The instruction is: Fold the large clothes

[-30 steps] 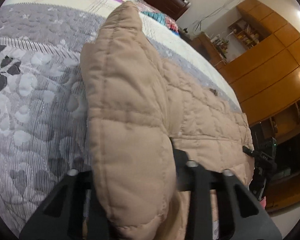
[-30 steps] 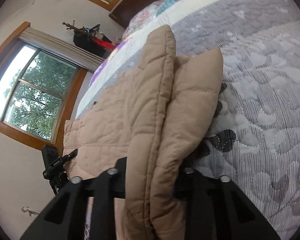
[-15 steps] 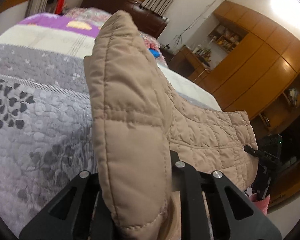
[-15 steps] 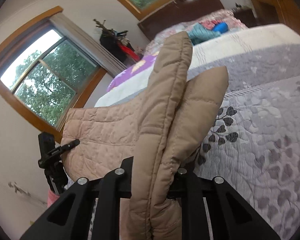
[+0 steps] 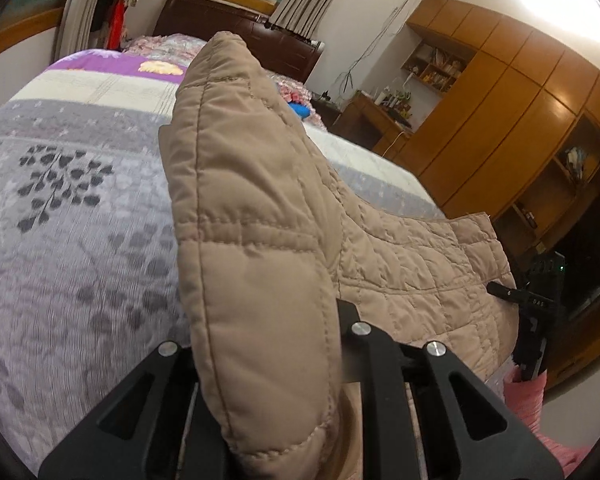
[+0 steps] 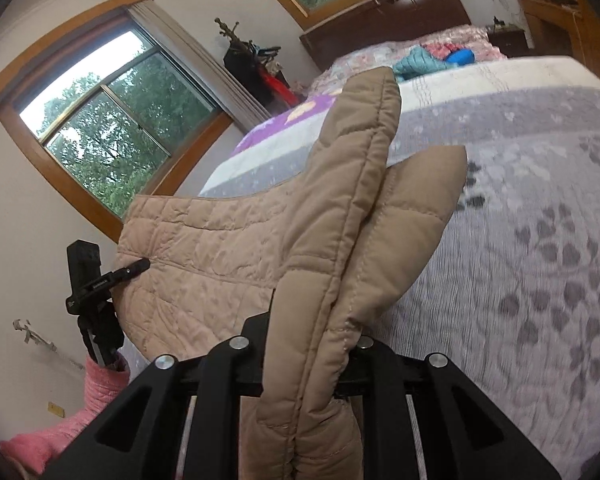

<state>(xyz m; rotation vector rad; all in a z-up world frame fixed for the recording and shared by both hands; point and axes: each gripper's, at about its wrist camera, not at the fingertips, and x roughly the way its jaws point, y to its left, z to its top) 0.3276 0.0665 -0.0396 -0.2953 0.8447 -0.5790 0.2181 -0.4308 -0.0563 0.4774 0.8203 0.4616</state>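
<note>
A beige quilted jacket (image 5: 252, 208) hangs lifted over the bed's grey leaf-patterned quilt (image 5: 68, 216). My left gripper (image 5: 268, 328) is shut on a thick folded edge of it, and the fabric bulges up between the fingers and hides the left one. In the right wrist view the jacket (image 6: 220, 248) stretches leftward, and my right gripper (image 6: 308, 332) is shut on a doubled edge that stands up in two flaps. Each view shows the other gripper at the jacket's far corner: the right one (image 5: 540, 304) and the left one (image 6: 96, 280).
The bed's dark wooden headboard (image 5: 228, 16) is at the back, with pillows and a blue item (image 6: 460, 56) near it. Wooden wardrobes and shelves (image 5: 520, 112) line one side, a large window (image 6: 112, 132) the other. A pink sleeve (image 6: 100, 384) shows below the far gripper.
Both grippers have risen and moved along the bed with the jacket edge in them. Much more of the room now shows above the quilt, and the grips are unchanged.
</note>
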